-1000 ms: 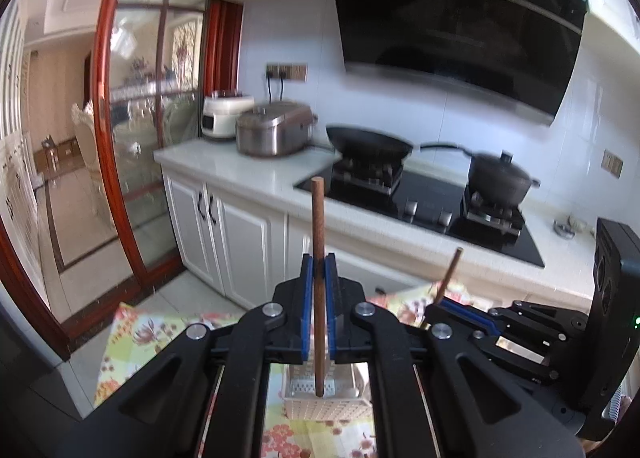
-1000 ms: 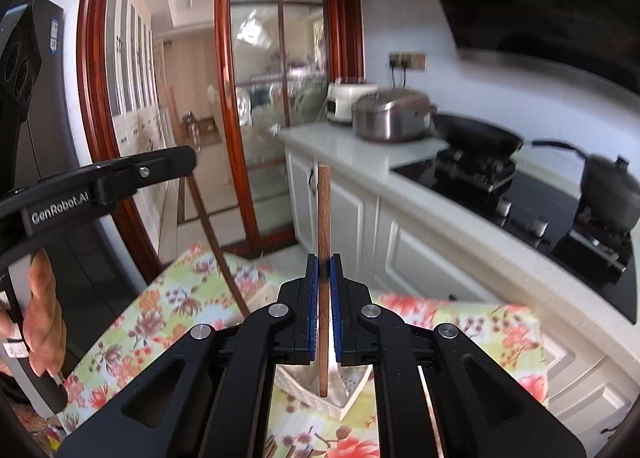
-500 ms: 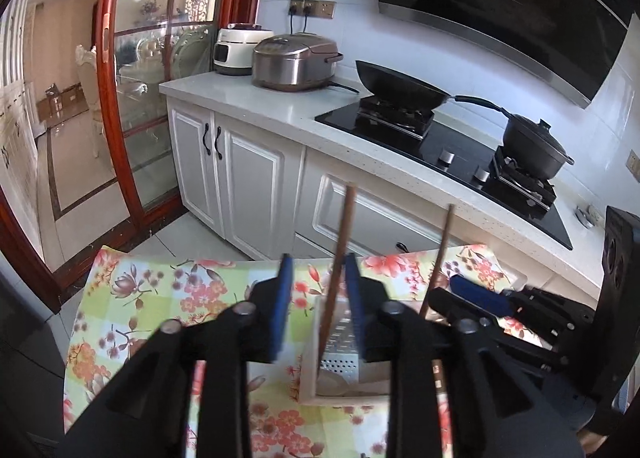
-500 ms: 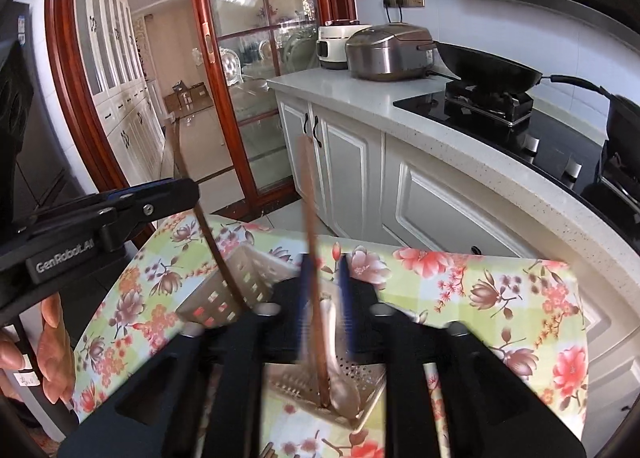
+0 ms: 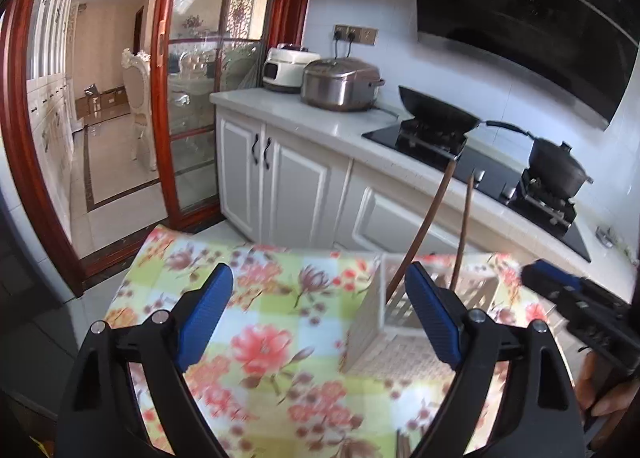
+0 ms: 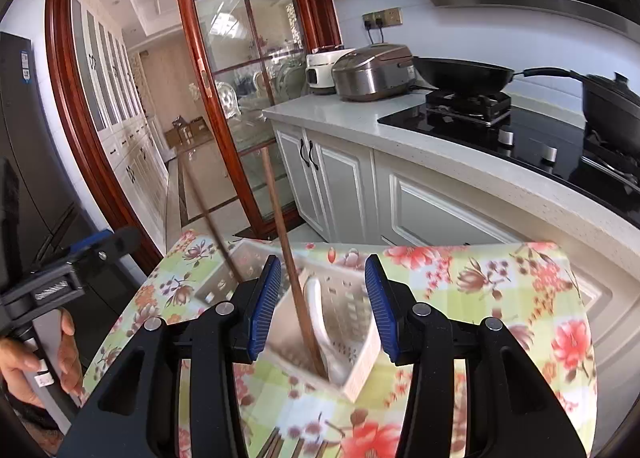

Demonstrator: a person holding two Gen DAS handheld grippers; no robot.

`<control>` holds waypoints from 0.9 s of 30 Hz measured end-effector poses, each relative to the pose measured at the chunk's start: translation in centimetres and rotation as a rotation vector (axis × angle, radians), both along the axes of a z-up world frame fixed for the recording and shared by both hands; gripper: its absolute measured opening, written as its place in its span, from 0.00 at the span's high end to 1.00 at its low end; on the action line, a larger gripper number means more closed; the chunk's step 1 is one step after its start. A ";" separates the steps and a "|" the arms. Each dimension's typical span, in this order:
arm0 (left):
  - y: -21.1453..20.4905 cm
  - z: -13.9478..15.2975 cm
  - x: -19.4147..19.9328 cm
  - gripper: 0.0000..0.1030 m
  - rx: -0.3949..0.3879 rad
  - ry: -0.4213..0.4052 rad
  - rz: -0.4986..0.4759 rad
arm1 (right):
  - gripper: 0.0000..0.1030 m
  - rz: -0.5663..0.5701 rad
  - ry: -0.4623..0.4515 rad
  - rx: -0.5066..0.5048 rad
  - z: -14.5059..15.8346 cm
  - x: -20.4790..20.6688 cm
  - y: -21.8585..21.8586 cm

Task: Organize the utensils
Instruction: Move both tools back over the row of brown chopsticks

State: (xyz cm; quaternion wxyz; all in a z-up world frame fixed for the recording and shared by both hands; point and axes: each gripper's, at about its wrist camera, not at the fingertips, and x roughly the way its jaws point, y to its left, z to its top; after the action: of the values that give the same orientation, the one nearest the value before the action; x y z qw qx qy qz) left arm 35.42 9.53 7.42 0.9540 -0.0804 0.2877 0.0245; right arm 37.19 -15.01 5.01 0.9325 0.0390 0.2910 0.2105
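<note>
Both chopsticks (image 6: 294, 278) lean inside the white basket (image 6: 362, 362) on the desk (image 5: 256, 342), released because the left hand-held gripper (image 5: 320, 322) and right hand-held gripper (image 6: 320, 304) have just been opening and stand spread, pinching nothing.

Both wrist views look down close at one shared white basket (image 5: 376, 322) (image 6: 352, 310).

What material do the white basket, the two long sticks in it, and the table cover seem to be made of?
White basket: likely plastic, matte, with moulded slots in its walls. The two sticks: probably wood or bamboo, dark reddish brown, thin and straight. Table cover: looks like a wipeable plastic or oilcloth sheet with a printed flower pattern and slight sheen, though it could be fabric.
</note>
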 end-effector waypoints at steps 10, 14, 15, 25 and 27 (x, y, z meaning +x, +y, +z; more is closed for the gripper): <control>0.8 -2.7 -9.2 0.11 -0.054 -0.004 0.040 | 0.58 0.008 -0.030 -0.008 -2.8 -9.1 -1.7; 0.5 -5.2 -12.9 0.09 -0.107 0.033 0.046 | 0.58 0.014 -0.014 -0.006 -5.1 -12.3 -2.0; 0.3 -6.1 -14.0 0.09 -0.123 0.047 0.047 | 0.58 0.015 -0.008 -0.010 -5.6 -13.0 -2.0; -2.2 -10.4 -18.7 0.09 -0.079 0.104 0.016 | 0.58 0.016 0.055 -0.046 -9.9 -17.3 -2.3; -2.7 -11.1 -19.2 0.09 -0.063 0.104 0.016 | 0.58 0.006 0.054 -0.057 -10.5 -17.7 -2.2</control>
State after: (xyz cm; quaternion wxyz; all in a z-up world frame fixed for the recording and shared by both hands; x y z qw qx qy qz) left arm 16.22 6.87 -3.64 0.9345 -0.1112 0.3370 0.0272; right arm 19.50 -17.21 -5.44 0.9243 0.0172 0.3223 0.2035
